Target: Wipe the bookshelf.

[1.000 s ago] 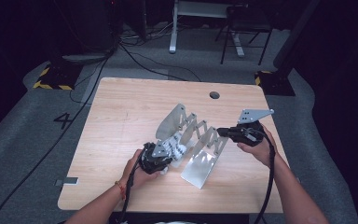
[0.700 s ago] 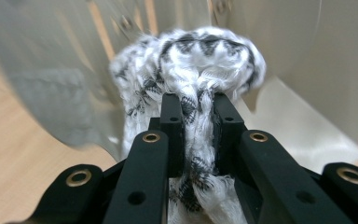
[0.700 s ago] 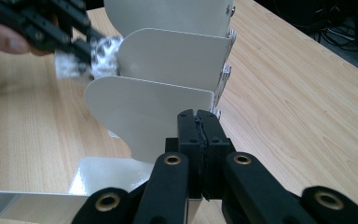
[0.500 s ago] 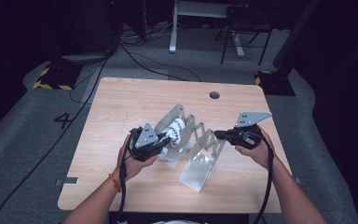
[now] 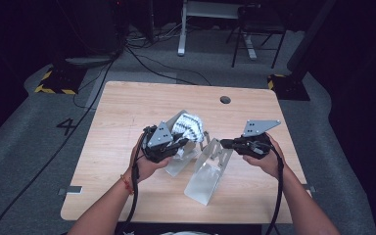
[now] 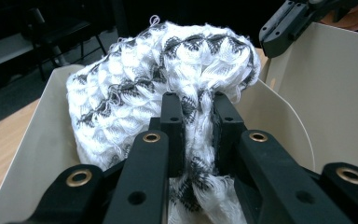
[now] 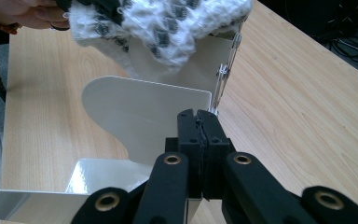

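Change: since a second ago the left gripper [image 5: 186, 141] has risen off the bench [image 5: 127, 112], and the cloth [image 5: 187, 126] has come up with it, from low between the rack's plates to above them
Left gripper: jaws clamped on a pinch of the cloth, seen between both black fingers [image 6: 172, 121] in the left gripper view; the bunch bulges past the tips
Cloth: white knit with a dark zigzag pattern, crumpled into a ball, held in the air over the far end of the rack [image 5: 203, 169]; in the left gripper view its lower part still hangs between two cream plates
Right gripper: [image 5: 225, 143] jaws pressed together on the thin top edge of one upright plate, as the right gripper view shows it [image 7: 198, 122]; it has kept its place
Rack: pale metal folding stand of several upright rounded plates in a row, standing near the middle of the bench; its near end is a flat sheet that slopes down toward the person
Hands: the left one [image 5: 149, 164] wraps its gripper from below, the right one [image 5: 269, 159] holds its gripper level, a grey three-cornered plate on top of each
Bench: light wood, with a round dark hole [image 5: 225, 100] near its far edge, well apart from the rack
Floor: grey carpet with cables and a chair base beyond the bench
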